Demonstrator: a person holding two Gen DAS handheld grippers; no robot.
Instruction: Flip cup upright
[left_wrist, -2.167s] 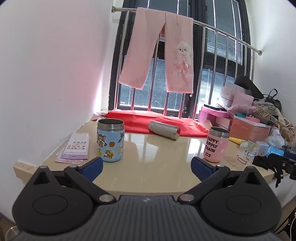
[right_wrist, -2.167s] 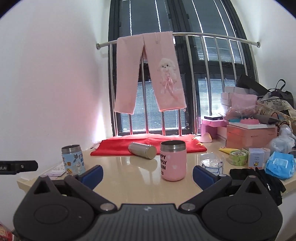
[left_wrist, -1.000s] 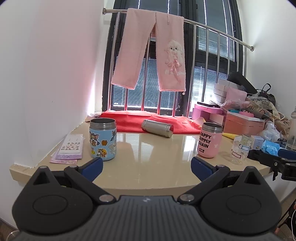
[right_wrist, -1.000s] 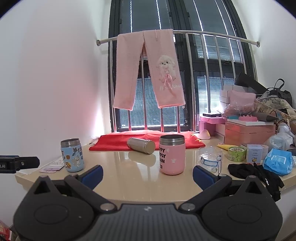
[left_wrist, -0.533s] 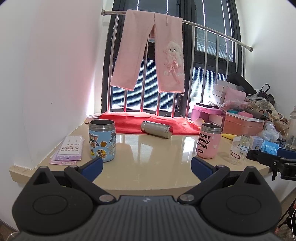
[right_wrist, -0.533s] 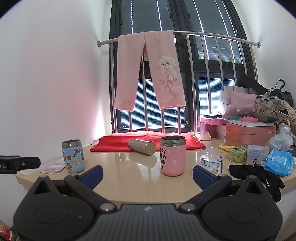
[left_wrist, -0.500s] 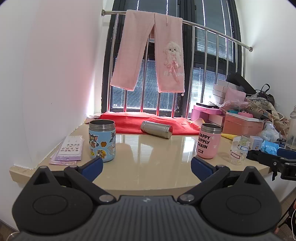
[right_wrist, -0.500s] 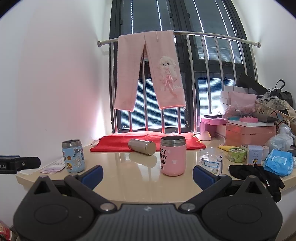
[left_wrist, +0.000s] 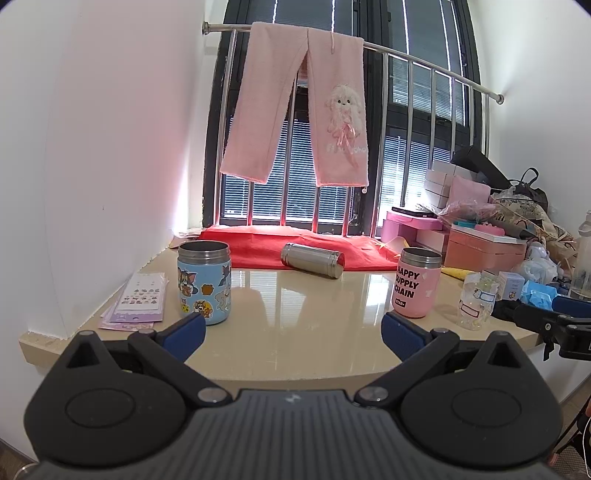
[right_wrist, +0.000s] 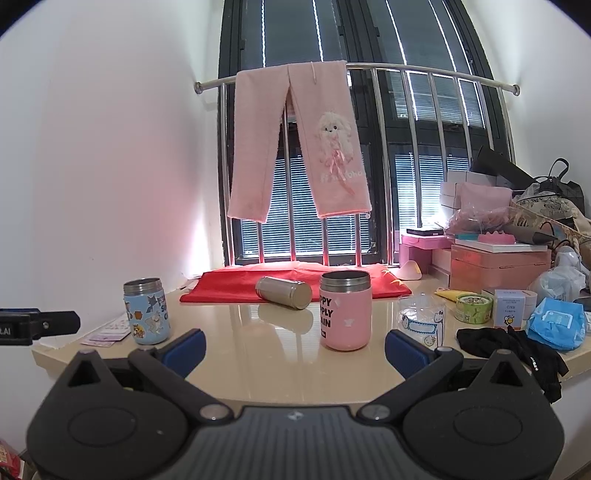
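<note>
A plain steel cup (left_wrist: 312, 259) lies on its side at the back of the beige counter (left_wrist: 295, 332), against a red cloth (left_wrist: 295, 247); it also shows in the right wrist view (right_wrist: 283, 292). A blue cartoon cup (left_wrist: 204, 282) (right_wrist: 146, 311) and a pink cup (left_wrist: 418, 282) (right_wrist: 345, 310) stand upright. My left gripper (left_wrist: 293, 334) is open and empty, in front of the counter edge. My right gripper (right_wrist: 294, 349) is open and empty, also short of the counter.
A sticker sheet (left_wrist: 142, 295) lies at the counter's left edge. A clear glass (right_wrist: 421, 323), tape roll (right_wrist: 472, 307), small box (right_wrist: 511, 308), blue pack (right_wrist: 556, 324) and black cloth (right_wrist: 517, 350) crowd the right. Pink boxes (right_wrist: 495, 266) stand behind. Pink trousers (right_wrist: 295, 147) hang on the window rail.
Both grippers drew back from the counter and dropped a little over the last two seconds, then barely moved. The cups have not moved.
</note>
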